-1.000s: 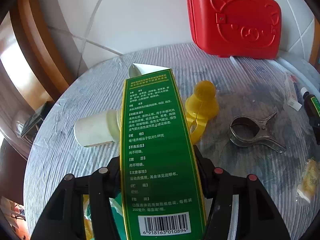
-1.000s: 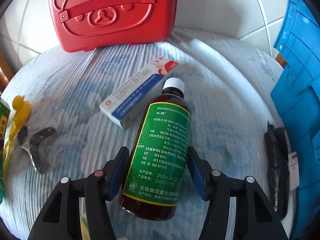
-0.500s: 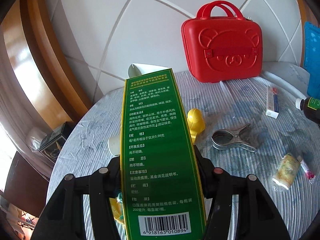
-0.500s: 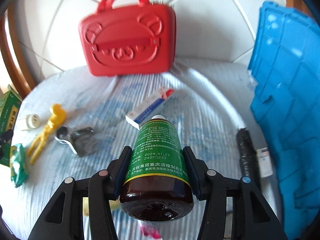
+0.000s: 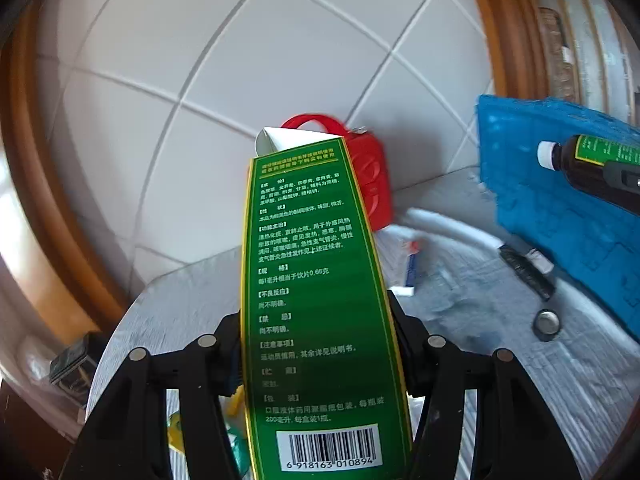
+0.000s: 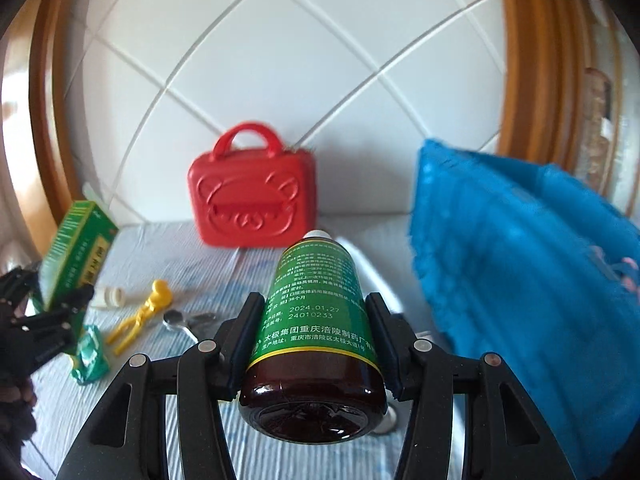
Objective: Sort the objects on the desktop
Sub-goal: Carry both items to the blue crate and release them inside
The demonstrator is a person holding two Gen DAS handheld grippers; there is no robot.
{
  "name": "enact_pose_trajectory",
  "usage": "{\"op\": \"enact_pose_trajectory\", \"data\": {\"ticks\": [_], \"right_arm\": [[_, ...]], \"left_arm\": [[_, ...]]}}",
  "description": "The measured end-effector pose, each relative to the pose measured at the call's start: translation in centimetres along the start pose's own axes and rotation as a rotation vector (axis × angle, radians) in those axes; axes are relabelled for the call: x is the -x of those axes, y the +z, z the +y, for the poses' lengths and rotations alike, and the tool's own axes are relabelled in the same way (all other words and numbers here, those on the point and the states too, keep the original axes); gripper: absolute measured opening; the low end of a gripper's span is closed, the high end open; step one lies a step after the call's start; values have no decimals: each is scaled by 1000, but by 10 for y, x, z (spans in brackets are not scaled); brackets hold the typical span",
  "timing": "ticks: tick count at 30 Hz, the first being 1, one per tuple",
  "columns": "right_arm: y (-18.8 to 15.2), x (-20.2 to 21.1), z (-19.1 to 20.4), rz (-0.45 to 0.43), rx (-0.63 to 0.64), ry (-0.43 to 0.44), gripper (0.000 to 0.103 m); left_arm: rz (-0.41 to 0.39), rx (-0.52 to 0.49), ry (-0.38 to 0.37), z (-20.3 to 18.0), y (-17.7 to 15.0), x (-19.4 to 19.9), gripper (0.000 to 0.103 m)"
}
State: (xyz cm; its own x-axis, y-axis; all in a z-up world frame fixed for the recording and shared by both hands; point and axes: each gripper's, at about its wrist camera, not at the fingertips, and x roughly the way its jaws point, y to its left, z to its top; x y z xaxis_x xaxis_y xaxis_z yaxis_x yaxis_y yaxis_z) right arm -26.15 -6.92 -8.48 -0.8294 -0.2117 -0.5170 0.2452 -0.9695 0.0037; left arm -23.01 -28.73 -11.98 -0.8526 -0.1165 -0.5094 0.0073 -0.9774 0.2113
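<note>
Left wrist view: the left gripper point(image 5: 316, 340) has both fingers pressed against the sides of a green medicine carton point(image 5: 316, 300), held off the round table point(image 5: 480, 360) with its open white flap at the far end. A red bear-face case point(image 5: 372, 184) stands behind the carton against the tiled wall point(image 5: 200, 60). A blue crate point(image 5: 560, 220) sits at right, and a small white-and-blue box point(image 5: 410, 270) lies on the cloth. A round metal disc point(image 5: 547, 324) lies near the crate.

Right wrist view: the right gripper point(image 6: 316, 340) pinches a brown syrup bottle point(image 6: 316, 320) by its green label, white cap pointing away, clear of the table. The carton appears at far left in the other gripper. On the table lie a yellow duck-shaped tong point(image 6: 140, 312), a white cylinder point(image 6: 109, 297), a metal clamp point(image 6: 186, 320) and a green sachet point(image 6: 90, 356).
</note>
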Motion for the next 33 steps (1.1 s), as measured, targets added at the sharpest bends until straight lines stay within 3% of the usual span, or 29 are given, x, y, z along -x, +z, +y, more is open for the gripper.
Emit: {"op": "enact_pose_trajectory", "data": {"ticks": [5, 9, 14, 18, 20, 21, 23, 26, 33], "right_arm": [[14, 88, -45, -146, -69, -123, 51], [28, 139, -92, -231, -95, -218, 51], [52, 165, -171, -259, -124, -264, 51], [77, 159, -237, -247, -152, -281, 51], [90, 153, -271, -236, -173, -307, 51], [94, 153, -285, -231, -177, -323, 51], [105, 148, -311, -214, -191, -373, 53], [114, 145, -335, -234, -208, -428, 92], [115, 162, -340, -321, -200, -370, 92]], "left_arm": [[-83, -87, -183, -71, 45, 26, 56], [-157, -147, -286, -132, 93, 43, 56], [-213, -174, -400, -213, 161, 52, 56], [-241, -231, -427, -275, 217, 47, 57], [-265, -237, -406, -298, 242, 47, 61], [-268, -237, -403, -308, 254, 46, 64], [-268, -225, -379, -327, 277, 43, 84], [-315, -214, -339, -345, 293, 47, 94], [-340, -178, -302, -351, 290, 53, 95]]}}
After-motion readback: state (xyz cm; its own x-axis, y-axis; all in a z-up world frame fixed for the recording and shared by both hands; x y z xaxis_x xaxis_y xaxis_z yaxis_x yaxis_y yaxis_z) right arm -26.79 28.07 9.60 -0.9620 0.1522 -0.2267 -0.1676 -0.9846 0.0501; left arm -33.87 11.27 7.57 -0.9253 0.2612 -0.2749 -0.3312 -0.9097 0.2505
